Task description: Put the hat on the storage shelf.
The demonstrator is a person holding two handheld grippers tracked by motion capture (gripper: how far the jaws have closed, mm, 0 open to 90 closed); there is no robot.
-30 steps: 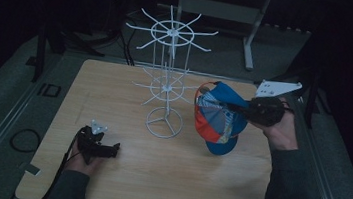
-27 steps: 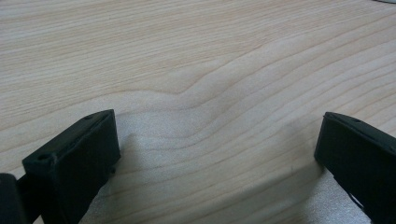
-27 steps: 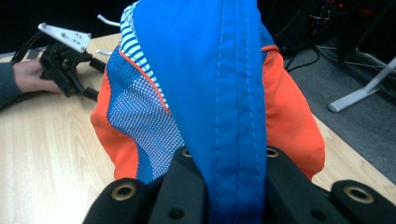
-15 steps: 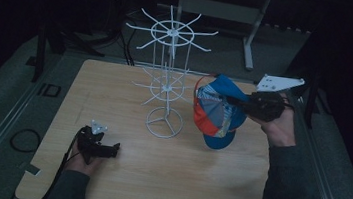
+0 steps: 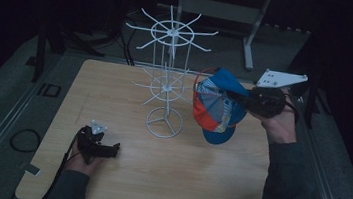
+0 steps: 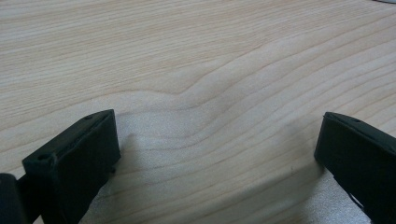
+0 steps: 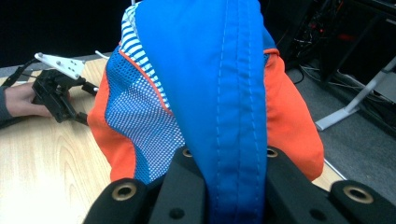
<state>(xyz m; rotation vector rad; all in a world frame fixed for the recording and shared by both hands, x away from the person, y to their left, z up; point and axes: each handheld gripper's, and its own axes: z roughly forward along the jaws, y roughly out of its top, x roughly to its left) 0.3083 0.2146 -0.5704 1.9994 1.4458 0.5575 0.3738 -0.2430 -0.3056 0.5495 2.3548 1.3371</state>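
- cap (image 7: 219, 93): bright blue brim and panels, orange sides, blue-and-white stripes, and blue mesh dotted white
- wire rack (image 5: 167, 78): white all over
- table (image 5: 195, 182): pale wood with wavy grain
- left gripper (image 5: 111, 148) and right gripper (image 5: 235, 97): black, each topped by a light grey plate

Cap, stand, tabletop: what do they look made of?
Cap: fabric, matte; blue cloth with visible stitching, a mesh panel, orange sections. It is pinched in the right gripper.
Stand: thin white wire, probably coated metal; spokes and ring base.
Tabletop: light wood grain, smooth, possibly laminate.
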